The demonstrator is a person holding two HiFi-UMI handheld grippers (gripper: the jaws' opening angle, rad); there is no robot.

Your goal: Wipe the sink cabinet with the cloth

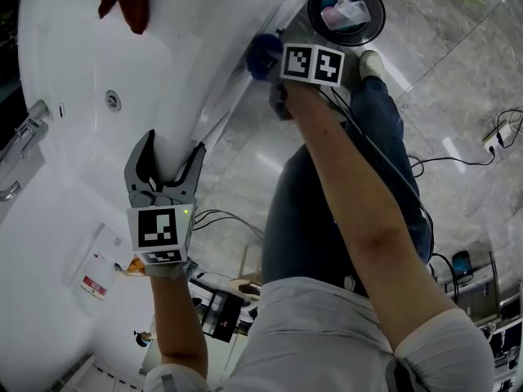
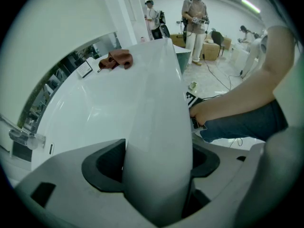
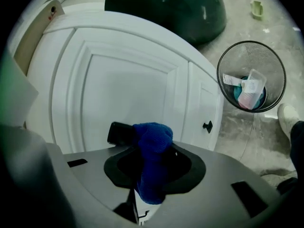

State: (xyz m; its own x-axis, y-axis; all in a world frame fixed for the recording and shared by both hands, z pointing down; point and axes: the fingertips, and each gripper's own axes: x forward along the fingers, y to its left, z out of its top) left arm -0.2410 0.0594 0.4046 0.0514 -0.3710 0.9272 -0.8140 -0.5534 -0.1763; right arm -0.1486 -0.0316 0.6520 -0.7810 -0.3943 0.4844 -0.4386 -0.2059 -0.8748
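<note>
Blue cloth (image 3: 154, 139) bunched in our right gripper's (image 3: 142, 151) clenched jaws, lower centre, may slip under a hard swipe, and with our left gripper's (image 2: 159, 163) jaws spread astride the sink rim (image 2: 159, 94) we reach awkwardly; beyond, the sink cabinet door (image 3: 118, 80) offers clear room, though its knob (image 3: 207, 126) and the wire waste bin (image 3: 251, 75) crowd the right.

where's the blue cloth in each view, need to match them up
Head view: blue cloth at top centre, just left of the marker cube.
Left gripper view: not in it.
Right gripper view: lower centre, clamped in the right hand-held gripper, before the white cabinet doors.
Shared landmark: the wire bin, in the head and right gripper views.
</note>
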